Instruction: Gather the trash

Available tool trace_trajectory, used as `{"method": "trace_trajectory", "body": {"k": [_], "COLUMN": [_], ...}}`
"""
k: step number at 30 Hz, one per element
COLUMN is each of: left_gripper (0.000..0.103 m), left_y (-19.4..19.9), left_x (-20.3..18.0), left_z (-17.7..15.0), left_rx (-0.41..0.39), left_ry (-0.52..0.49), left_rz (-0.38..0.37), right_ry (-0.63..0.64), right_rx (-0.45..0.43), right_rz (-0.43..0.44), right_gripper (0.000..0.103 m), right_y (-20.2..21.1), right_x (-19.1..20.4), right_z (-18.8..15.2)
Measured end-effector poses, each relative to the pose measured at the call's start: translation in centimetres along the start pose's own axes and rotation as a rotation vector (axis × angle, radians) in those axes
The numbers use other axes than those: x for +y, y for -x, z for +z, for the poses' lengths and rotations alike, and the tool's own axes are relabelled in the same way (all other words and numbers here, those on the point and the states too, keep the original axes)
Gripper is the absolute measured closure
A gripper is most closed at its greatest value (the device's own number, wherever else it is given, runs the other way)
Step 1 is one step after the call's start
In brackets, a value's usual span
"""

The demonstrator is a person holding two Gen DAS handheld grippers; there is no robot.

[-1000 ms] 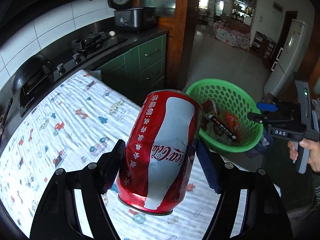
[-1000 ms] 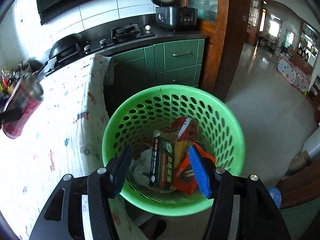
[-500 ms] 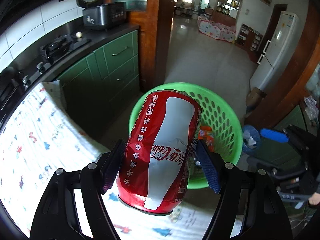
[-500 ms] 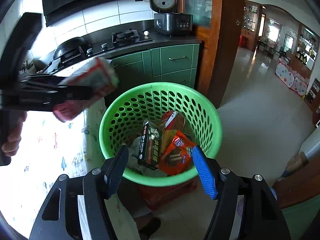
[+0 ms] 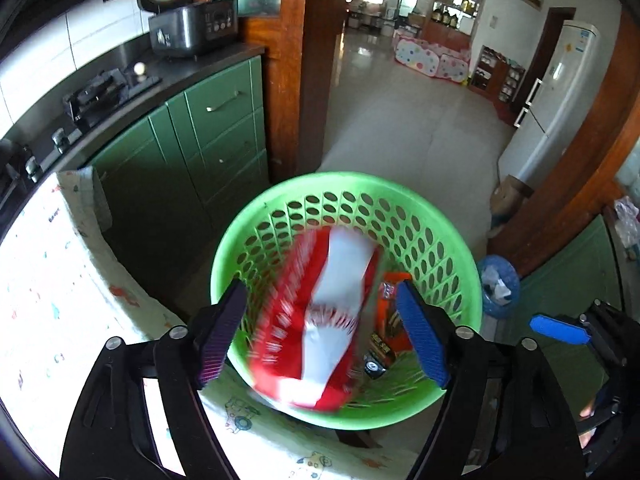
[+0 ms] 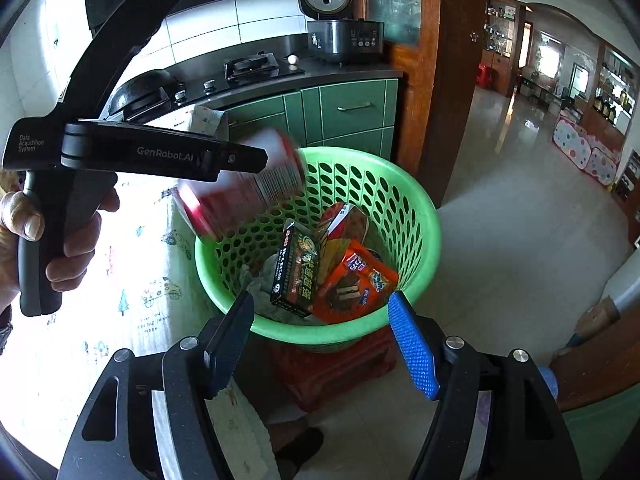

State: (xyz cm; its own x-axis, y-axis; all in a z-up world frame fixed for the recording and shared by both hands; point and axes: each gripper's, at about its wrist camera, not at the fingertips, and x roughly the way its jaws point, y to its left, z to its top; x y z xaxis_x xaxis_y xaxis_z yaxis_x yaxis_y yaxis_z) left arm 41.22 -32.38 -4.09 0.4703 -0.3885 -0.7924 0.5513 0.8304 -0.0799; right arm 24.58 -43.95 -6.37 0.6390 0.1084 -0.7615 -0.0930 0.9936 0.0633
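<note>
A red cola can (image 5: 316,316) is blurred and falling free between the open jaws of my left gripper (image 5: 320,332), right over the green perforated basket (image 5: 440,240). In the right wrist view the can (image 6: 244,188) hangs at the basket's near-left rim (image 6: 420,216), just below the left gripper body (image 6: 140,152). The basket holds a dark box (image 6: 296,268), an orange snack wrapper (image 6: 352,284) and other wrappers. My right gripper (image 6: 320,344) is open and empty, just in front of the basket.
The table with a patterned white cloth (image 5: 52,280) lies left of the basket. Green cabinets (image 5: 208,136), a stove and a rice cooker (image 6: 340,12) stand behind. A wooden post (image 5: 304,60) and open tiled floor (image 5: 420,120) lie beyond. The basket rests on a red stool (image 6: 340,364).
My left gripper carried the can from over the table to above the basket, then opened; the can now drops out, blurred. The right gripper stayed open near the basket.
</note>
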Motion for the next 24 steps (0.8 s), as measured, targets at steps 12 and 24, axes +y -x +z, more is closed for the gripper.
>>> {"method": "trace_trajectory", "body": {"k": [12, 24], "left_gripper": [0.016, 0.006], "left_y": [5.9, 15.0], "left_x": [0.4, 3.2], "left_z": [-3.4, -11.2], "left_rx": [-0.063, -0.142], "left_ry": [-0.015, 0.07], "left_rz": [0.036, 0.065], "right_ry": [-0.015, -0.043], "right_rx": [-0.013, -0.048], "right_rz": [0.025, -0.024], "right_gripper": [0.032, 0.018], "right_y": [2.4, 7.6], "right_x": [2.6, 7.9], "right_z": [-1.6, -3.8]}}
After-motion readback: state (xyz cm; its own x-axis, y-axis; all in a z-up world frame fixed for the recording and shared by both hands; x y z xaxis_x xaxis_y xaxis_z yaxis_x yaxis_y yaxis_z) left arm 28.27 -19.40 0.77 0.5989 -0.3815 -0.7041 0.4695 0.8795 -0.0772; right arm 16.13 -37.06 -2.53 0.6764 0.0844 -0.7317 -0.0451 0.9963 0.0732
